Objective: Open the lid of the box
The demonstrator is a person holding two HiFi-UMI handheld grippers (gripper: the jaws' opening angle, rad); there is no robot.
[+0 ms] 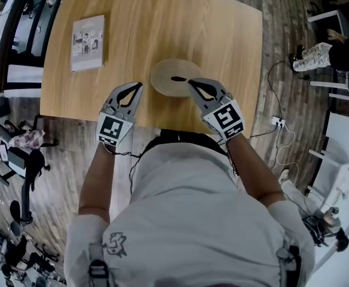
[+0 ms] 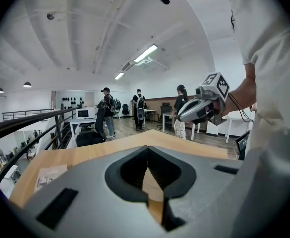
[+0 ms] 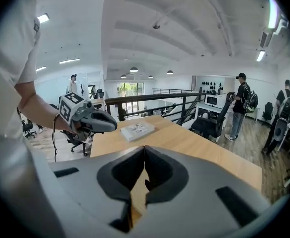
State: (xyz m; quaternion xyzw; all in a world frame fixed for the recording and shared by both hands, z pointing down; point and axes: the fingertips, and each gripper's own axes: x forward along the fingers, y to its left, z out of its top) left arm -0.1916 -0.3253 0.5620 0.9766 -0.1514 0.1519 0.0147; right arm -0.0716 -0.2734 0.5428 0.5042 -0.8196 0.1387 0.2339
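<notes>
**Item 1: box (image 1: 165, 84).** Round, low, pale wood colour. It stands at the centre of the head view on the tabletop (image 1: 162, 17), near the lower edge. The lid (image 1: 170, 69) is on. The dark mark at its middle is perhaps a slot or small handle, too small to tell.

**Item 2: left hand-held gripper (image 1: 140, 85).** Jaws closed tip to tip, nothing between them. The tips are just left of the box rim.

**Item 3: right hand-held gripper (image 1: 190, 82).** Jaws closed, nothing held. The tips are at the right part of the lid.

**Item 4: booklet (image 1: 88, 42).** Upper left of the tabletop, well apart from the box.

**Step in hand:** the approach, by my reading; the lid is ungripped.

**Next move:** one pair of jaws likely needs to part and close on the lid. The other steadies the base, then the lid lifts straight up.
</notes>
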